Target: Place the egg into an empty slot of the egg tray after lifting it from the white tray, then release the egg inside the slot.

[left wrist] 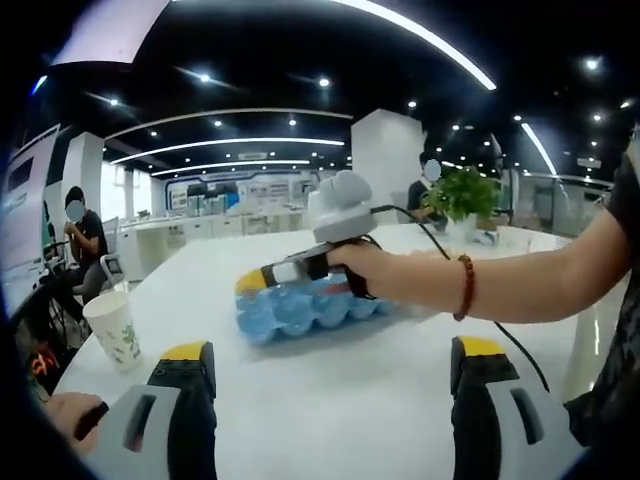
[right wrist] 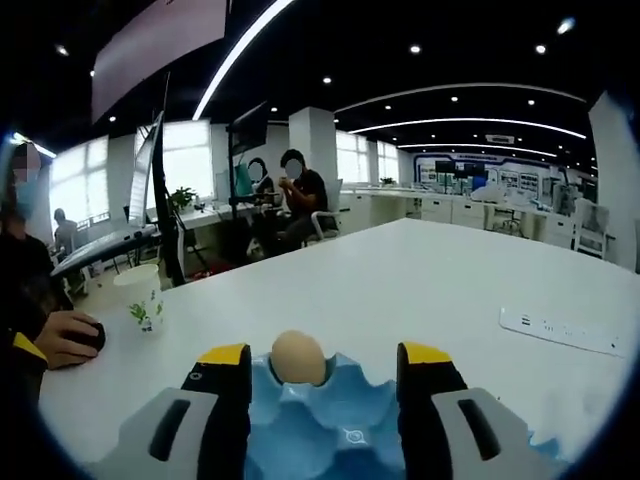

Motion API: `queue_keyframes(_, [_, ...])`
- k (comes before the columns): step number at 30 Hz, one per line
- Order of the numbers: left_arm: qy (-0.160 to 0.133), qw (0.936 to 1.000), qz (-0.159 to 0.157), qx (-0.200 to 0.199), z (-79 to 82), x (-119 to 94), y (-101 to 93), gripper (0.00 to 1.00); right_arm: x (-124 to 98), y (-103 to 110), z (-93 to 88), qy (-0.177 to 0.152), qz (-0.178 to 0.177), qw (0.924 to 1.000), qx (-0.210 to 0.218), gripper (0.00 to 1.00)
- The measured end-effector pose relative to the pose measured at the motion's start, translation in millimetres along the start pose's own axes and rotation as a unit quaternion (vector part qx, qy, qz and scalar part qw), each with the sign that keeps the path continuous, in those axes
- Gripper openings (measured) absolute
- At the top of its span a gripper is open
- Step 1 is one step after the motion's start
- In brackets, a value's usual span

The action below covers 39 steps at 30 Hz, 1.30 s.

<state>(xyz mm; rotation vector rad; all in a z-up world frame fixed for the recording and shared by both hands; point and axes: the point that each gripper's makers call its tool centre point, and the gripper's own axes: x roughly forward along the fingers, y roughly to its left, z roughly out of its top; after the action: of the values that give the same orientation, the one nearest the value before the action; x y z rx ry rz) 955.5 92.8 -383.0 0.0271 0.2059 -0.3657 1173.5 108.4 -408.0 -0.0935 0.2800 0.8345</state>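
Note:
A light blue egg tray [left wrist: 300, 308] lies on the white table [left wrist: 330, 410], straight ahead of my left gripper [left wrist: 330, 358], which is open and holds nothing. A hand brings my right gripper [left wrist: 252, 283] in from the right, low over the tray's left end. In the right gripper view a tan egg [right wrist: 298, 357] rests upright in a slot of the egg tray [right wrist: 330, 425]. My right gripper [right wrist: 325, 358] is open around it, and both jaws stand clear of the shell.
A paper cup [left wrist: 115, 328] [right wrist: 140, 296] with a green print stands on the table near its edge. A white power strip [right wrist: 565, 330] lies further off. A potted plant [left wrist: 462, 192] sits at the table's far end. People sit at desks beyond.

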Motion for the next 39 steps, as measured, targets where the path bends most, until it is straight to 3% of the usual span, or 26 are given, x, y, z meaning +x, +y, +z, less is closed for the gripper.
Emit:
queue_keyframes(8, [0.002, 1.0, 0.001, 0.0, -0.5, 1.6, -2.3, 1.0, -22.1, -14.2, -4.5, -0.006, -0.016, 0.9999, 0.002, 0.68])
queue_keyframes(19, [-0.003, 0.9999, -0.011, -0.001, 1.8, 6.2, -12.3, 1.0, -45.2, -39.3, -0.3, -0.015, -0.039, 0.999, 0.018, 0.67])
queue_keyframes(39, [0.002, 0.9999, -0.014, 0.001, 1.1, 9.7, -17.7, 1.0, -83.2, -90.1, -14.8, -0.011, -0.095, 0.9951, 0.028, 0.65])
